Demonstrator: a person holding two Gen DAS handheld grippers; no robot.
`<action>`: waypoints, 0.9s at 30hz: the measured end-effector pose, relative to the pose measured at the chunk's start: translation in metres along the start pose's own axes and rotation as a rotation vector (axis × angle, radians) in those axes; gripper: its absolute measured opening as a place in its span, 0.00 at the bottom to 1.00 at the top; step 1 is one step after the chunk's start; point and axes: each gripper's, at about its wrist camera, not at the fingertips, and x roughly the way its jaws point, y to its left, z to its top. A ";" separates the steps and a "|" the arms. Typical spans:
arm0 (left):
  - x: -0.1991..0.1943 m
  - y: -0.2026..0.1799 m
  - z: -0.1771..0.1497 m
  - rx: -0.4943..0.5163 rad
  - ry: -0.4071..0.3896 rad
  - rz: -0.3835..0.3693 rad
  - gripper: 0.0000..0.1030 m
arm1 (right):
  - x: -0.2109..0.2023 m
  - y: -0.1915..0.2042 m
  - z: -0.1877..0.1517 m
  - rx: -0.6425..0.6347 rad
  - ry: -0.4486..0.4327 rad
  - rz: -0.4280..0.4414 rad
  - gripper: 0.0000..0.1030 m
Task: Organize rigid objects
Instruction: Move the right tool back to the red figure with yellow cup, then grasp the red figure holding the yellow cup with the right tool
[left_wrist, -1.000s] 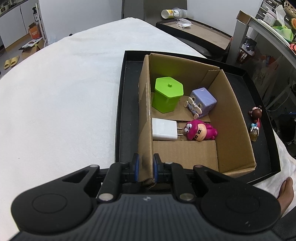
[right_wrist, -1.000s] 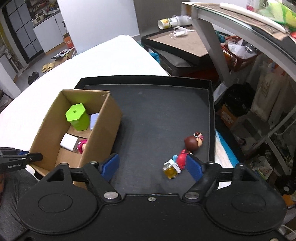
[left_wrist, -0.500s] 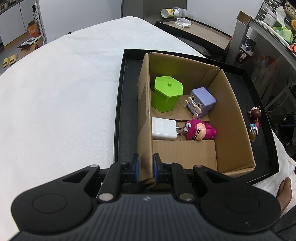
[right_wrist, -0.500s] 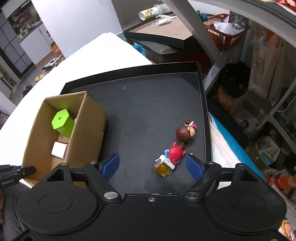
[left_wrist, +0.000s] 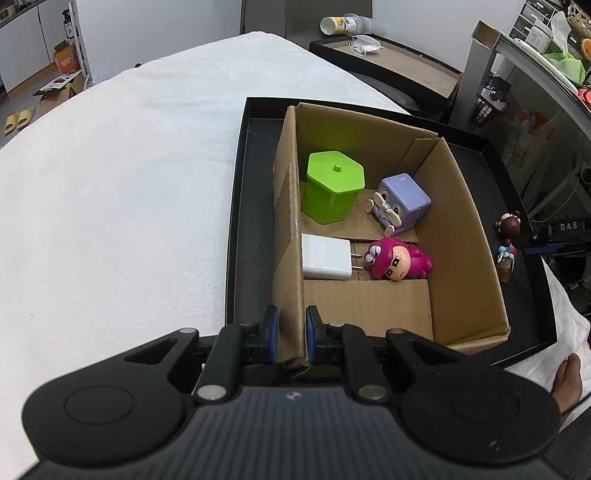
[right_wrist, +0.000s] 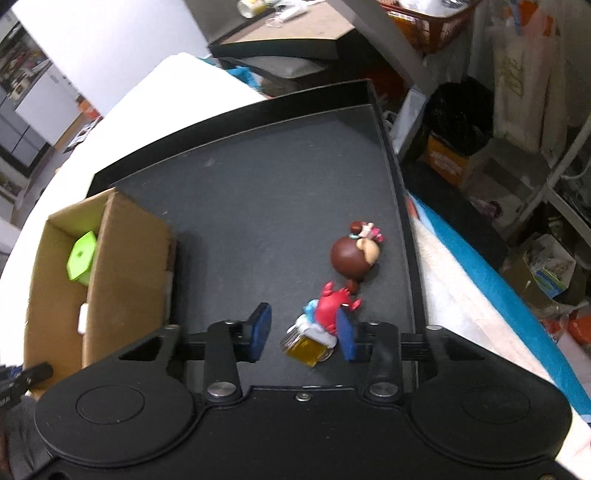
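My left gripper (left_wrist: 291, 332) is shut on the near left wall of a cardboard box (left_wrist: 476, 236) standing in a black tray (left_wrist: 236, 206). The box holds a green hexagonal container (left_wrist: 332, 186), a purple cube toy (left_wrist: 402, 203), a white charger (left_wrist: 325, 258) and a pink figure (left_wrist: 399, 260). A brown-haired doll figure (right_wrist: 351, 273) in red with a yellow base (right_wrist: 306, 349) lies on the tray (right_wrist: 258, 192) right of the box (right_wrist: 125, 266). My right gripper (right_wrist: 303, 332) is open, its jaws on either side of the doll's base, the right pad touching it.
The tray lies on a white cloth-covered table (left_wrist: 110, 184). A second dark tray with a cup (left_wrist: 340, 24) stands beyond. Shelving and clutter fill the right side (right_wrist: 498, 129). The tray's right rim (right_wrist: 406, 236) is close to the doll.
My right gripper has moved forward and down over the doll and its jaws have narrowed around the base. The left gripper stays clamped on the box wall.
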 end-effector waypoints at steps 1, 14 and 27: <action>0.000 0.000 0.000 0.000 0.001 -0.001 0.14 | 0.001 -0.001 0.001 0.007 -0.002 -0.003 0.34; 0.001 0.001 0.001 -0.005 0.009 -0.006 0.14 | 0.017 0.022 -0.006 -0.132 0.037 -0.077 0.29; 0.000 0.000 -0.001 -0.003 0.004 0.002 0.14 | 0.023 0.037 -0.019 -0.222 0.128 -0.085 0.32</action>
